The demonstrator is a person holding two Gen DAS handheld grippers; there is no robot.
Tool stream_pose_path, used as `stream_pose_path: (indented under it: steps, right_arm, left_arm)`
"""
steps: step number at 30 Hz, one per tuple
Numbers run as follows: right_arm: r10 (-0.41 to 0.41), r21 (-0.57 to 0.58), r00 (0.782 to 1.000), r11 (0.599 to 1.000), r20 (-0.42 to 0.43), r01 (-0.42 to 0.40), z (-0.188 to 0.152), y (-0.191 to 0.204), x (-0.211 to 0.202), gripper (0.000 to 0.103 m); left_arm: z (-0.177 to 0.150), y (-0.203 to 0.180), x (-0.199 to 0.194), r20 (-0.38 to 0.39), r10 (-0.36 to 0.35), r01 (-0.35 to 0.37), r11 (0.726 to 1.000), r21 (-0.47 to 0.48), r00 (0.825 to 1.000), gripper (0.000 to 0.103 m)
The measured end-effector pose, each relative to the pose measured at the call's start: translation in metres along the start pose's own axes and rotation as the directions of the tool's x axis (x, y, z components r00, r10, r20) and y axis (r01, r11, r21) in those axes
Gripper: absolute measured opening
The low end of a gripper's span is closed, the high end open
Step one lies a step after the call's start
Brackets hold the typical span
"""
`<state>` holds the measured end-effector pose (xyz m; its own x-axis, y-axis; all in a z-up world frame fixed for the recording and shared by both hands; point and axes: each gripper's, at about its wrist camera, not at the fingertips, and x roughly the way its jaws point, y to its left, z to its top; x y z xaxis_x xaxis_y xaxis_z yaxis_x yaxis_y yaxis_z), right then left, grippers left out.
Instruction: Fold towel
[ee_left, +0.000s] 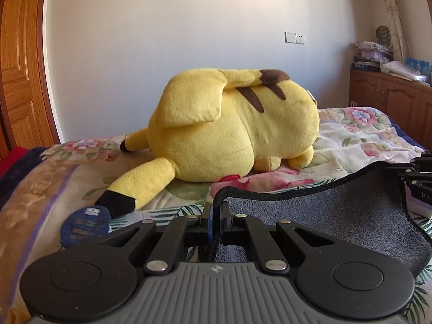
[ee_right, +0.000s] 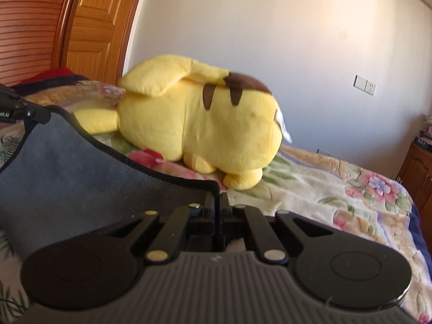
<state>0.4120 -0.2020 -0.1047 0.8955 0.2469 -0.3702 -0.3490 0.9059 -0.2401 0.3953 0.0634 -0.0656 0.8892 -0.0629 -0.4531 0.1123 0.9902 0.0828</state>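
A grey towel (ee_left: 337,216) with a black hem hangs between my two grippers above the bed. My left gripper (ee_left: 216,210) is shut on its left corner. My right gripper (ee_right: 218,202) is shut on its right corner; the towel (ee_right: 67,167) stretches away to the left in the right wrist view. The right gripper also shows at the right edge of the left wrist view (ee_left: 410,172), and the left gripper shows at the left edge of the right wrist view (ee_right: 24,113). The towel's top edge sags between them.
A big yellow plush toy (ee_left: 229,124) lies on the floral bedspread (ee_left: 359,135) just beyond the towel. A round blue tin (ee_left: 85,226) lies left of my left gripper. A wooden door (ee_left: 21,62) is at the left, a wooden cabinet (ee_left: 391,97) at the right.
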Motion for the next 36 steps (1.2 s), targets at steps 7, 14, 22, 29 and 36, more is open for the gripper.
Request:
stream_pose_path:
  steps: [7,14,22,29,36]
  right_arm:
    - [0.013,0.000,0.999,1.000,-0.031,-0.013,-0.019,0.003,0.022,0.004]
    - [0.007,-0.003,0.999,1.000,-0.053,-0.008,-0.027,0.001,0.031,0.004]
    - [0.013,-0.004,0.999,1.000,-0.041,-0.014,-0.021,0.000,0.016,0.044]
    - [0.046,0.049,0.999,0.998,-0.015,-0.045,0.002,-0.004,-0.027,0.045]
    - [0.060,0.093,0.998,0.994,-0.004,-0.060,0.024,-0.001,-0.080,0.045]
  left_arm:
    - [-0.018,-0.002,0.023,-0.022,0.014,-0.014,1.000,0.000,1.000,0.000]
    - [-0.021,-0.007,0.036,-0.046,0.021,-0.020,1.000,0.015,0.999,0.000]
    - [-0.008,-0.016,0.017,-0.023,0.002,-0.002,1.000,0.014,1.000,0.019]
    - [0.009,-0.024,-0.020,-0.027,-0.019,0.019,1.000,0.008,0.999,0.027]
    - [0.027,-0.036,-0.069,-0.036,-0.038,0.039,0.998,0.046,0.999,0.028]
